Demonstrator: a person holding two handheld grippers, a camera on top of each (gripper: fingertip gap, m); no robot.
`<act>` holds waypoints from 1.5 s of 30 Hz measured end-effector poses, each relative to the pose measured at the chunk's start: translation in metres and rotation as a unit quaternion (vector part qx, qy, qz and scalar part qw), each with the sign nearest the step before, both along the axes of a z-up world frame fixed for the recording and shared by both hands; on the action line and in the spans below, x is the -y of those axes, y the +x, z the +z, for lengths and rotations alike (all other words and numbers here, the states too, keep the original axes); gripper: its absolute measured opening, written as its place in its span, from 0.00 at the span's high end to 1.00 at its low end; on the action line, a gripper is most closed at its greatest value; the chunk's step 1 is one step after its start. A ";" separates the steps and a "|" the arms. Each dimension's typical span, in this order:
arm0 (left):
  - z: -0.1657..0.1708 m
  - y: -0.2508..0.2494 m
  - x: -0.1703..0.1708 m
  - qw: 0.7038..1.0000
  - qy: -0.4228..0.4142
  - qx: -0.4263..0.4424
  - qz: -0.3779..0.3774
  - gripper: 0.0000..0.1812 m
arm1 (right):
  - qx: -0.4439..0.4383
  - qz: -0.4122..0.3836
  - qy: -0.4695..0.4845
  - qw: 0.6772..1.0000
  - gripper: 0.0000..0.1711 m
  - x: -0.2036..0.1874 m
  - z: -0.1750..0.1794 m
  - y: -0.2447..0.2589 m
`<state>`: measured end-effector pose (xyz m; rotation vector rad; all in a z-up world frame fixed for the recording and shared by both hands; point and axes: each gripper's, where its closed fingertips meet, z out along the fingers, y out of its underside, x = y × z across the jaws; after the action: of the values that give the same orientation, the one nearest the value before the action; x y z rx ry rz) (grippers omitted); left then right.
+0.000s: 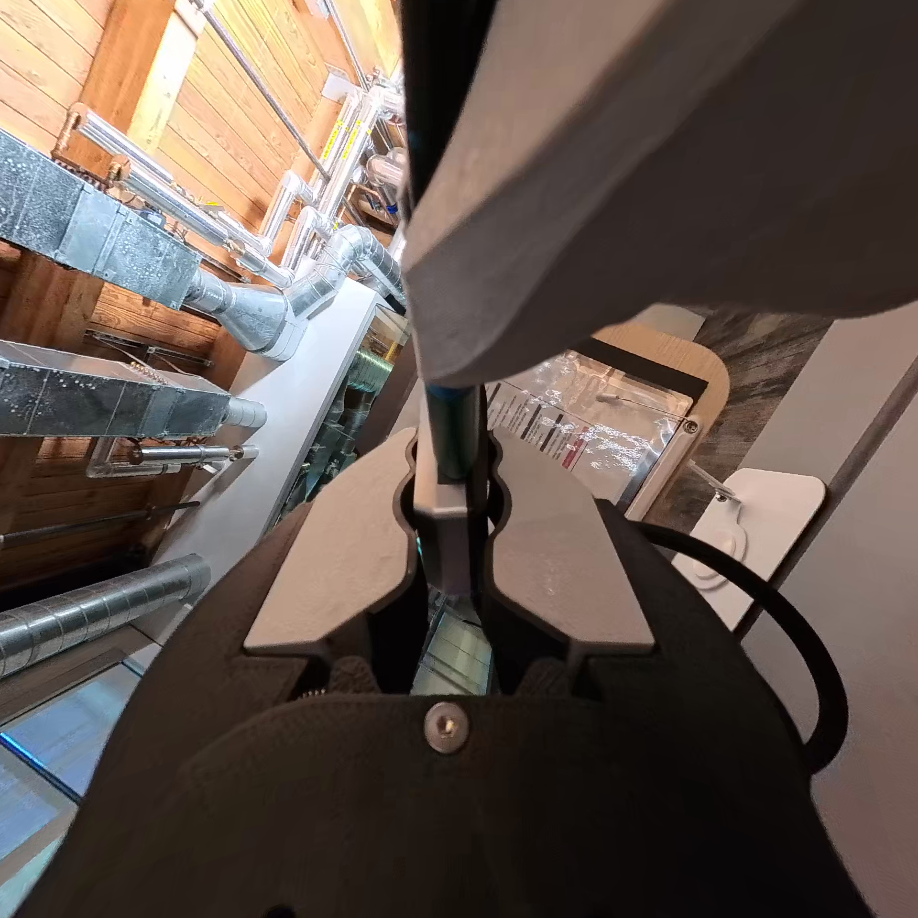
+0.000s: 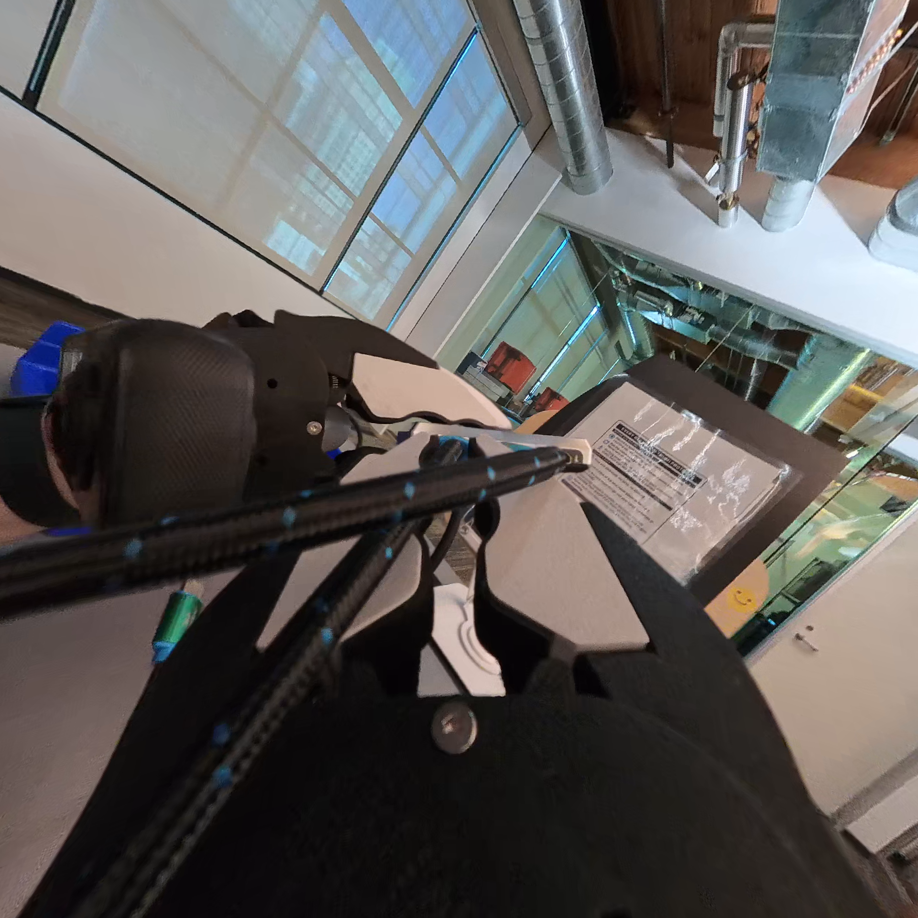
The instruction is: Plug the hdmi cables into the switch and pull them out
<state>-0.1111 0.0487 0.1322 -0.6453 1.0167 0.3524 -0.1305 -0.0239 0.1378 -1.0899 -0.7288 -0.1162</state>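
Observation:
My left gripper is shut on the silver HDMI switch, seen edge-on between its fingers. A dark plug with a blue ring enters the switch from above. In the right wrist view the left gripper holds the switch flat, and a black-and-blue braided HDMI cable is plugged into its far end. My right gripper looks shut on the plug of a second braided cable, right by the switch. The big blurred grey shape is the right gripper's finger.
A thin black cable loops at the right. A board with a laminated sheet and a white plate lie beyond. A green can and a blue bin sit at the left. A person's hand holds the left gripper. About 7 cm separates my left fingertips from my right.

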 end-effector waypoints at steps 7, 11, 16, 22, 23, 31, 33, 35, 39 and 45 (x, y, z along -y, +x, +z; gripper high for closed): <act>-0.003 0.003 -0.002 1.000 0.010 -0.002 0.006 0.88 | -0.034 0.028 -0.049 0.998 0.94 -0.002 -0.003 0.006; 0.001 0.001 -0.001 1.000 0.023 0.002 0.008 0.88 | -0.068 0.048 -0.060 0.995 0.94 -0.001 -0.001 0.008; 0.004 0.000 -0.001 1.000 0.010 0.004 0.008 0.87 | -0.068 0.022 -0.032 0.997 0.94 0.001 0.002 0.008; 0.004 -0.001 0.000 1.000 0.013 0.000 0.009 0.88 | -0.075 0.024 -0.035 0.996 0.96 0.003 0.003 0.008; 0.004 -0.001 -0.001 1.000 0.015 -0.003 0.014 0.88 | -0.084 0.032 -0.044 0.995 0.96 0.002 0.003 0.009; 0.003 -0.001 -0.003 0.999 0.028 -0.017 0.016 0.88 | -0.101 0.039 -0.085 0.991 0.96 0.000 0.001 0.010; 0.001 -0.014 -0.026 0.997 0.006 -0.022 0.069 0.88 | -0.135 0.073 -0.096 0.983 0.96 0.012 0.011 0.011; -0.004 -0.044 -0.062 0.993 -0.037 -0.021 0.111 0.88 | -0.143 0.068 -0.089 0.983 0.96 0.025 0.029 0.022; 0.025 -0.082 -0.060 0.996 -0.037 0.049 0.069 0.88 | -0.089 0.043 -0.120 0.988 0.96 0.032 0.031 0.029; 0.038 -0.073 -0.035 0.993 -0.080 0.088 -0.019 0.89 | -0.027 -0.007 -0.218 0.976 0.96 0.012 0.002 0.078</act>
<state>-0.1841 0.0836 0.1701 -0.7864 0.8920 0.1790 -0.0527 -0.0356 0.1402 -1.5104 -0.7151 0.0653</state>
